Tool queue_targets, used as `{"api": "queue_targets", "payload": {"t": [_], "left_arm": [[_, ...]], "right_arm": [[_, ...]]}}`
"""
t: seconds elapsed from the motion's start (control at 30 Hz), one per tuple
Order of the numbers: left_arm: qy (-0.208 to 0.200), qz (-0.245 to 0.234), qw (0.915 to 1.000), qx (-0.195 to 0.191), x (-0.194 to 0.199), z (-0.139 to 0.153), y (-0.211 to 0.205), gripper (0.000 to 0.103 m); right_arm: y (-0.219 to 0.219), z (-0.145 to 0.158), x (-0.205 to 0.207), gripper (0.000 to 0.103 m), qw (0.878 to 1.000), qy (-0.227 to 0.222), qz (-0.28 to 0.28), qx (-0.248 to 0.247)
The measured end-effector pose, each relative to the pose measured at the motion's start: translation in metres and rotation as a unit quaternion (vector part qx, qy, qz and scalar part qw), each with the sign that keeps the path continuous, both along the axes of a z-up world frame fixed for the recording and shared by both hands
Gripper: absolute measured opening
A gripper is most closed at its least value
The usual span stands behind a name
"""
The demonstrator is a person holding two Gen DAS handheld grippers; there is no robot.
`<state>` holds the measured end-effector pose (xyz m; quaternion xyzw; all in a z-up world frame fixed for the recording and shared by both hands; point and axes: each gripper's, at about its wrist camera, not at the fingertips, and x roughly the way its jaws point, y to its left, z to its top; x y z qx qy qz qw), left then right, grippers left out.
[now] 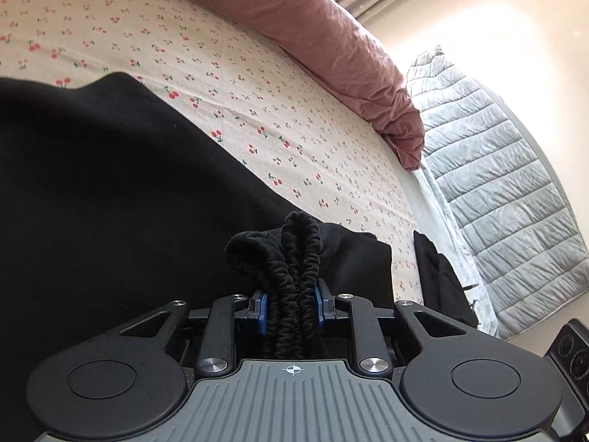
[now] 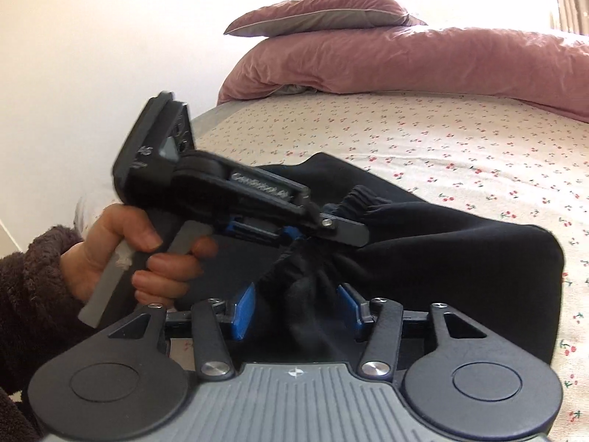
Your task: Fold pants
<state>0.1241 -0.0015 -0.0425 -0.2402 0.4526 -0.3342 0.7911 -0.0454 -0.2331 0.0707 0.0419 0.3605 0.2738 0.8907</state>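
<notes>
Both grippers hold the black pants (image 1: 110, 191): left gripper (image 1: 291, 307) clamped on the waistband, right gripper (image 2: 296, 307) loosely around bunched cloth.

Daylight glare behind the pink duvet (image 2: 423, 59), washed-out wall above it, fisheye-curved dark corners, motion-blurred left claw (image 2: 331, 226)

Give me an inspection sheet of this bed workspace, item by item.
Surface: bed sheet with cherry print, mostly bare.
Job's things: black pants bunched on the sheet; elastic waistband gathered up.
Clutter: pink duvet and pillow at the far side; dark cloth at the bed edge.
Claws: left claw shut on the waistband; right claw open, pants fabric between its pads, which stand clear of it.
Cables: nothing seen.
Surroundings: grey quilted cover beside the bed; pale wall; a hand in a fuzzy sleeve holds the left claw.
</notes>
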Motion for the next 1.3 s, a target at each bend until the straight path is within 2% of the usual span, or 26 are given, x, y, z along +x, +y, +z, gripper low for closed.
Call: {"api": "queue_targets", "payload": {"t": [0.1, 0.3, 0.43, 0.6, 0.8, 0.87, 0.97, 1.03, 1.1, 1.17, 1.23, 1.3], "left_arm": [[-0.017, 0.004, 0.9995, 0.026, -0.003, 0.014, 0.014, 0.02], [-0.023, 0.039, 0.9974, 0.056, 0.003, 0.023, 0.065, 0.02], [-0.014, 0.061, 0.9958, 0.067, 0.007, 0.018, 0.093, 0.021], [-0.027, 0.079, 0.9926, 0.088, 0.003, 0.021, 0.12, 0.021], [-0.045, 0.108, 0.9849, 0.127, 0.001, 0.024, 0.145, 0.021], [-0.044, 0.116, 0.9804, 0.153, 0.003, 0.02, 0.15, 0.023], [-0.031, 0.113, 0.9784, 0.17, 0.007, 0.009, 0.152, 0.028], [-0.038, 0.112, 0.9775, 0.174, 0.004, 0.01, 0.153, 0.032], [-0.063, 0.114, 0.9728, 0.192, -0.001, 0.019, 0.15, 0.041], [-0.114, 0.12, 0.9638, 0.209, -0.009, 0.03, 0.147, 0.059], [-0.152, 0.115, 0.9572, 0.218, -0.012, 0.04, 0.143, 0.06], [-0.173, 0.105, 0.9559, 0.213, -0.009, 0.045, 0.14, 0.06]], "right_arm": [[-0.012, -0.005, 0.009, 0.066, 0.999, -0.003, -0.045, -0.003], [-0.014, -0.019, 0.015, 0.067, 0.995, 0.008, -0.085, -0.044], [-0.011, -0.029, 0.023, 0.067, 0.995, 0.014, -0.084, -0.059], [0.007, -0.037, 0.032, 0.067, 0.994, 0.012, -0.071, -0.083], [0.02, -0.043, 0.038, 0.067, 0.995, 0.007, -0.055, -0.087], [0.024, -0.047, 0.039, 0.067, 0.995, 0.006, -0.048, -0.091], [0.031, -0.052, 0.042, 0.07, 0.993, 0.004, -0.038, -0.108], [0.036, -0.052, 0.04, 0.072, 0.992, -0.003, -0.03, -0.124], [0.037, -0.047, 0.04, 0.071, 0.991, -0.01, -0.021, -0.13], [0.031, -0.038, 0.039, 0.07, 0.992, -0.032, -0.018, -0.124], [0.025, -0.027, 0.044, 0.064, 0.99, -0.061, -0.014, -0.128], [0.017, -0.018, 0.053, 0.064, 0.987, -0.089, -0.016, -0.129]]}}
